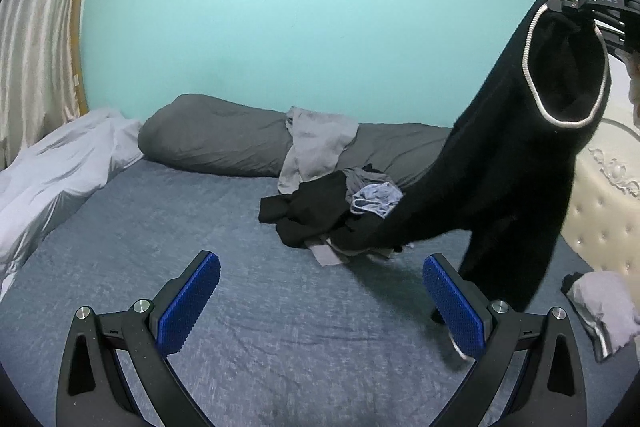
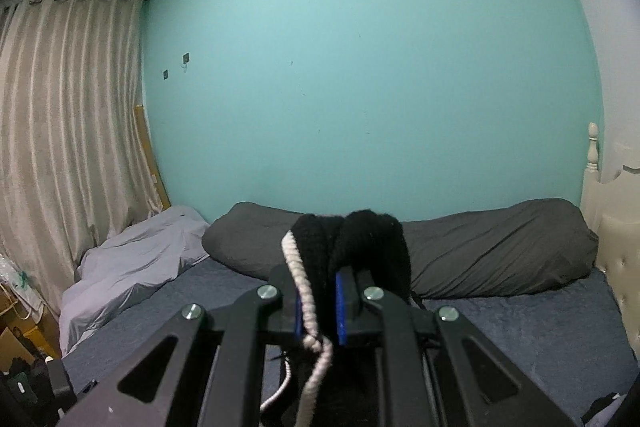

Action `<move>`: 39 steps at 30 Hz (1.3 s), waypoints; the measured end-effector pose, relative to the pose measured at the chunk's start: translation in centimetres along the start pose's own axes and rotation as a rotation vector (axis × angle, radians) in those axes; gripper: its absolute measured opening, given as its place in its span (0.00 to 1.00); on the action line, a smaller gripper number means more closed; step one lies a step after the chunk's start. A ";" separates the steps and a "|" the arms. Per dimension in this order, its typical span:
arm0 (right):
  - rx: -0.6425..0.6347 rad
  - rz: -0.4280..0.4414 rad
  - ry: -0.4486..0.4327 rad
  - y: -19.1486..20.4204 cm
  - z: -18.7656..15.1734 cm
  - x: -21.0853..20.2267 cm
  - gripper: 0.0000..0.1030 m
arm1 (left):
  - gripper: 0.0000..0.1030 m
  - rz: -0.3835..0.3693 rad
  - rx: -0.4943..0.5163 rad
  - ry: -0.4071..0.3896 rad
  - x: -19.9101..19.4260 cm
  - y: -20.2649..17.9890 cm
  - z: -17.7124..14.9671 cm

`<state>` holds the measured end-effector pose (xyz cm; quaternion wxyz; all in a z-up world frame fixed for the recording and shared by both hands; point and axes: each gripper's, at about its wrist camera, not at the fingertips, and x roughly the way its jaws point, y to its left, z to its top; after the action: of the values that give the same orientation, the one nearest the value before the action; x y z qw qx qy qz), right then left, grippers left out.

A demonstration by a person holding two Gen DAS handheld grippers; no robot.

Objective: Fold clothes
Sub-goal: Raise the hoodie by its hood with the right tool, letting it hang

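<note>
A black garment (image 1: 520, 163) with a white-trimmed opening hangs high over the bed at the right of the left wrist view. My right gripper (image 1: 572, 5) is shut on its rim there. In the right wrist view the same black garment (image 2: 352, 239) bunches between the blue pads, and my right gripper (image 2: 318, 287) pinches it beside the white trim (image 2: 298, 275). My left gripper (image 1: 320, 301) stands open low over the blue sheet, nothing between its fingers. The garment's lower end trails onto a pile of dark and grey clothes (image 1: 320, 211).
A long grey pillow (image 1: 224, 135) lies along the teal wall with a grey cloth (image 1: 316, 143) draped over it. A white duvet (image 1: 60, 167) is heaped at the left by the curtain. A cream padded headboard (image 1: 608, 195) stands right, with a grey folded item (image 1: 600, 311) near it.
</note>
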<state>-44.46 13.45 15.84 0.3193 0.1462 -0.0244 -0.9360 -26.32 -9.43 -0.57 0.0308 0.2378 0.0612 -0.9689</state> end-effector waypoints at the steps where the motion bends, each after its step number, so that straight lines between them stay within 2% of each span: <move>1: -0.006 0.001 0.003 0.3 0.0 -0.7 0.11 | 1.00 -0.003 0.003 -0.002 -0.6 -0.2 0.0; 14: -0.027 0.052 0.014 5.0 -0.9 -9.7 0.11 | 1.00 -0.055 0.036 -0.001 -6.1 -2.6 -1.7; 21: -0.019 0.081 0.042 6.0 -2.6 -12.7 0.11 | 1.00 -0.066 0.028 -0.011 -8.1 -3.0 -2.9; 27: 0.004 0.095 0.074 6.2 -5.0 -14.2 0.11 | 1.00 -0.056 0.080 -0.007 -8.5 -3.7 -4.0; 33: 0.005 0.109 0.106 6.4 -7.6 -15.5 0.11 | 1.00 -0.082 0.068 0.017 -8.1 -3.8 -5.8; 39: 0.021 0.114 0.132 5.9 -9.9 -16.3 0.11 | 1.00 -0.081 0.104 0.029 -7.3 -4.8 -7.7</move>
<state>-25.87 19.08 11.38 0.3712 0.2096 -0.0215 -0.9043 -16.72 -3.39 -3.46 -0.0220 0.2505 0.0207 -0.9676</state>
